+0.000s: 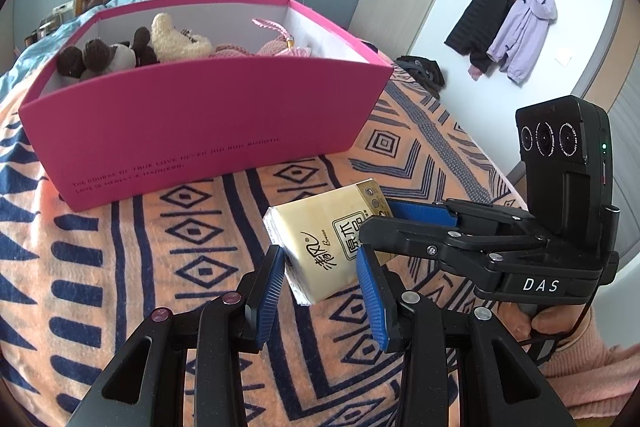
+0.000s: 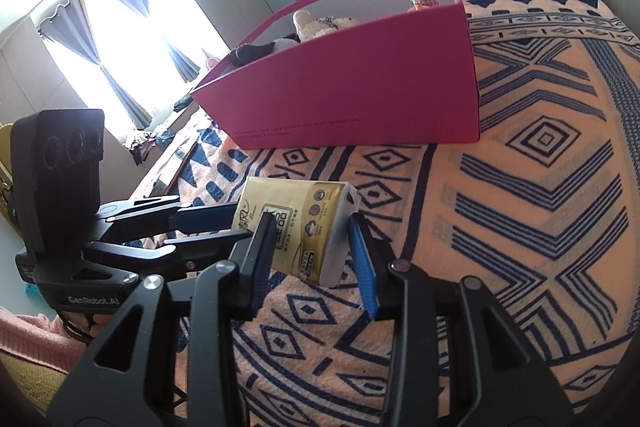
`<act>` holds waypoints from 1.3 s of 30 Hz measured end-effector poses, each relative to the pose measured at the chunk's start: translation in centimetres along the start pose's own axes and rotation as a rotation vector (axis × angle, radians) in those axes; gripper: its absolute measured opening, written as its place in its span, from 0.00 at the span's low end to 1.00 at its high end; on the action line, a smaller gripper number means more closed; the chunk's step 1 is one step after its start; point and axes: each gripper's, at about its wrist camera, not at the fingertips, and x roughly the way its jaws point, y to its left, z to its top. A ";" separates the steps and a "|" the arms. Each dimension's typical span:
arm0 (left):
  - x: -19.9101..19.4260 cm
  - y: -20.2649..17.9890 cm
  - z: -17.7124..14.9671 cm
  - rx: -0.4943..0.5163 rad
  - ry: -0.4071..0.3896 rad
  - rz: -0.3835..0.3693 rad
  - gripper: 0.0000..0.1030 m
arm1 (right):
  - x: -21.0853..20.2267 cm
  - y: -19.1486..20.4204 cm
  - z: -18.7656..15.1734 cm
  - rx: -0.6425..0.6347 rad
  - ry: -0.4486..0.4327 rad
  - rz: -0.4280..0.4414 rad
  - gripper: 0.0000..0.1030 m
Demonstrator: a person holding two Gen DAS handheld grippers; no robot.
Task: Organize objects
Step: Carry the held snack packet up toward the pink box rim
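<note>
A pale yellow, soft plastic-wrapped tissue pack (image 1: 326, 233) with printed characters was held off an orange blanket with a dark blue geometric pattern (image 1: 132, 267), in front of the long printed wall of a magenta rectangular cardboard box (image 1: 200, 123) and clear of that wall. The left gripper (image 1: 320, 281), a black two-finger unit with blue ribbed pads, was narrowed onto the end of the pack farther from the box, one pad pressing each side. The right gripper (image 2: 312, 247), of the same construction, was clamped across the other end of the pack, its pads bearing on the wrapper. In the left wrist view the right gripper reached the pack from the right side, level with the box's near right corner; a hand in a pink knitted sleeve (image 1: 592, 351) held its grip. The box stood on the blanket with its open top upward. Inside it lay a dark brown and grey plush toy (image 1: 108, 57), a cream plush toy (image 1: 178, 39) beside it, and a pink knitted toy (image 1: 276, 45) toward the box's right end.
</note>
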 end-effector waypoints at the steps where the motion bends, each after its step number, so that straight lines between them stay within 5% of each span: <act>1: -0.1 -0.1 0.1 0.002 -0.003 0.001 0.37 | -0.2 0.0 0.1 -0.002 -0.003 0.000 0.39; 39: -1.8 -1.2 3.2 0.056 -0.101 0.015 0.37 | -2.8 1.1 3.3 -0.073 -0.105 -0.020 0.39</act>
